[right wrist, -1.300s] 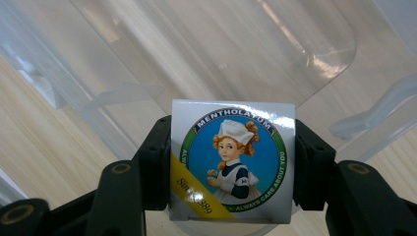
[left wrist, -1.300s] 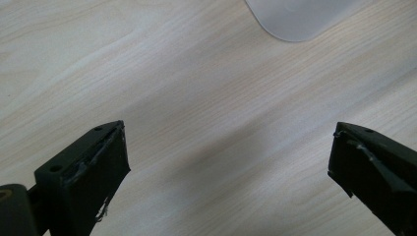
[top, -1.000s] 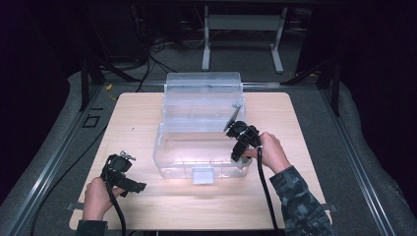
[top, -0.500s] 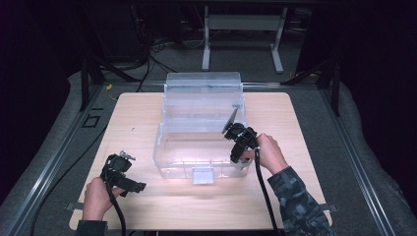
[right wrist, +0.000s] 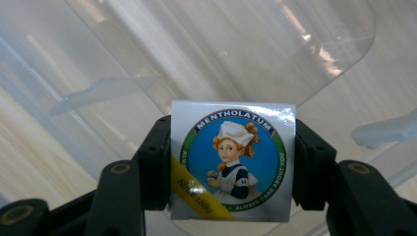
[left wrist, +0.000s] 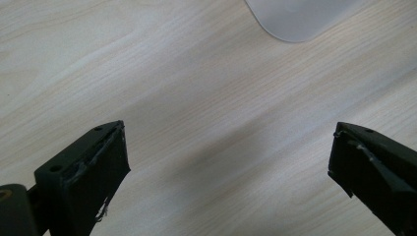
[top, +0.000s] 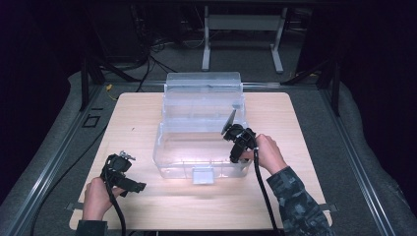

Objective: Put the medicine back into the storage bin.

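Note:
A clear plastic storage box [top: 164, 150] stands mid-table with its lid [top: 204, 91] raised at the back. My right gripper [top: 236, 155] hangs over the box's right side, shut on a small white Mentholatum carton [right wrist: 231, 160] printed with a nurse in a blue circle. The black fingers [right wrist: 155, 162] press on both of its sides, and the clear box [right wrist: 221, 54] lies beneath it. My left gripper [top: 135, 188] rests low over the table at the front left, open with bare wood between its jaws [left wrist: 228, 147].
The wooden table [top: 295, 123] has open room to the left, right and front of the box. A corner of the clear box [left wrist: 300, 19] lies ahead of the left gripper. Grey flooring and a white metal stand [top: 241, 29] lie beyond the table.
My right hand has crept very slightly left at the box's right rim, still with the carton. The left gripper has not moved.

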Tool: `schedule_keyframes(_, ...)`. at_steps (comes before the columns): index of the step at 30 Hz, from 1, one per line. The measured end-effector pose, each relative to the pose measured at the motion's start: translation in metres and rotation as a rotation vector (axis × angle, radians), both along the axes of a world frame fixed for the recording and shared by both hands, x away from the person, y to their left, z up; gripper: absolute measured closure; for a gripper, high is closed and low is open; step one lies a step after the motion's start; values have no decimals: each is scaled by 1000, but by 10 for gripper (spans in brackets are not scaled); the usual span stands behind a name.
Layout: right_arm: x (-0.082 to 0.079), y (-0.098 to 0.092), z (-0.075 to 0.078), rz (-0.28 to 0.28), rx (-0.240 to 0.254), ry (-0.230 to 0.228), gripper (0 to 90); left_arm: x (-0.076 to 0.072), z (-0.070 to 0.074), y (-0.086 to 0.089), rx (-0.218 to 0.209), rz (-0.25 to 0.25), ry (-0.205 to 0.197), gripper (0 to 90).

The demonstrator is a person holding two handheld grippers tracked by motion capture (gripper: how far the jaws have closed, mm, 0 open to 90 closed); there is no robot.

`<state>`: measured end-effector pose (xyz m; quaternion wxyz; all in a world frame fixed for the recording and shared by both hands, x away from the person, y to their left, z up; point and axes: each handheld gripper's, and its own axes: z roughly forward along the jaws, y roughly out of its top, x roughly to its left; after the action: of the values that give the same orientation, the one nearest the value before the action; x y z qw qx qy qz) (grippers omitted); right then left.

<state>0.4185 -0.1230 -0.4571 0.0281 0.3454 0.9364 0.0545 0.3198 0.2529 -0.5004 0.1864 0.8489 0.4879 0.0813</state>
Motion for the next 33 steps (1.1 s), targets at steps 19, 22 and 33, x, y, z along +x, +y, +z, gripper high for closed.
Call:
schedule_keyframes(19, 2, 0, -6, -8, -13, 34, 446, 0, -1, -1, 2, -3, 6, 15)
schedule_keyframes(22, 2, 1, -7, -6, -26, 38, 445, 0, 0, 0, 3, -2, 1, 15)
schedule_keyframes(33, 4, 1, -13, -8, -40, 65, 442, 0, 0, -1, 3, -3, 3, 15)
